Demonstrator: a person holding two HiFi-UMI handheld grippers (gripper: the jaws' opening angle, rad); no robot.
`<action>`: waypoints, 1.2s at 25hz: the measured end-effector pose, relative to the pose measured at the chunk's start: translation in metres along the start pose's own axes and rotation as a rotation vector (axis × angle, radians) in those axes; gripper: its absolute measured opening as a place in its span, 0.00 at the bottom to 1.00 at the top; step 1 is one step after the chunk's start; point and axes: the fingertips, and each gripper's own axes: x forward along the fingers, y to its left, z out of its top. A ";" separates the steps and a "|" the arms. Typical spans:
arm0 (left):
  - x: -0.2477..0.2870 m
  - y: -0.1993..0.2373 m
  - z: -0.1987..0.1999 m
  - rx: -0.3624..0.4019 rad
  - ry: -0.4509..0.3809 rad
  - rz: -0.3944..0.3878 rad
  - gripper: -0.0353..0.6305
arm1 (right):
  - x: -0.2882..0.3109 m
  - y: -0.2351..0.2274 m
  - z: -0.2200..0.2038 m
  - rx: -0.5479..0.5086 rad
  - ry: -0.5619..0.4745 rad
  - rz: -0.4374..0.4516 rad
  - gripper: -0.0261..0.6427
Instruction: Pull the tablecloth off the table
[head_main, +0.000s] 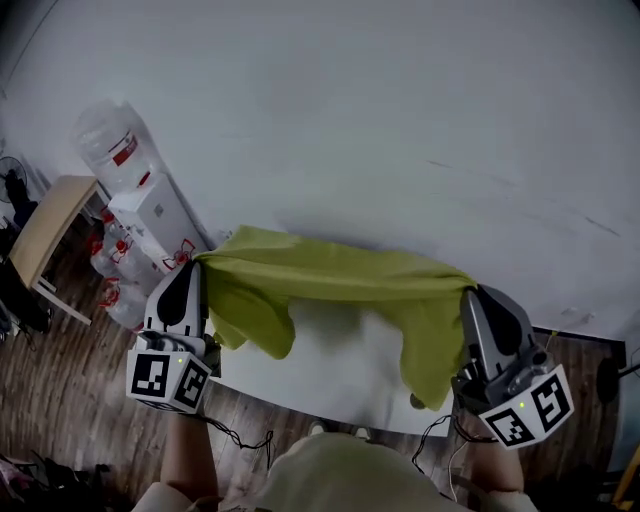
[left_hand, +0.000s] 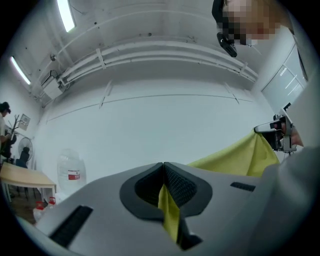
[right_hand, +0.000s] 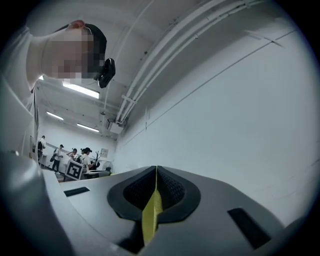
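A yellow-green tablecloth (head_main: 330, 275) hangs stretched in the air between my two grippers, above a white table (head_main: 340, 375). Its two ends droop toward the table top. My left gripper (head_main: 197, 263) is shut on the cloth's left corner, and a strip of cloth (left_hand: 169, 210) shows pinched between its jaws. My right gripper (head_main: 467, 292) is shut on the right corner, with a thin yellow fold (right_hand: 151, 212) squeezed between its jaws. Both grippers point up toward the white wall. In the left gripper view the cloth (left_hand: 240, 157) runs off to the right gripper (left_hand: 275, 132).
Several water bottles (head_main: 115, 145) and a white box (head_main: 150, 215) stand left of the table. A wooden table (head_main: 50, 225) sits at the far left. The floor is dark wood (head_main: 60, 400). Several people (right_hand: 60, 152) stand far back in the room.
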 end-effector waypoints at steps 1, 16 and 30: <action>-0.001 -0.001 0.004 0.005 -0.006 -0.006 0.09 | -0.001 -0.001 0.003 -0.007 0.000 -0.005 0.09; -0.002 -0.012 -0.075 0.051 0.236 -0.038 0.09 | 0.000 -0.026 -0.094 0.067 0.258 -0.041 0.09; -0.011 -0.025 -0.179 -0.010 0.491 -0.041 0.09 | -0.016 -0.041 -0.216 0.160 0.492 -0.072 0.09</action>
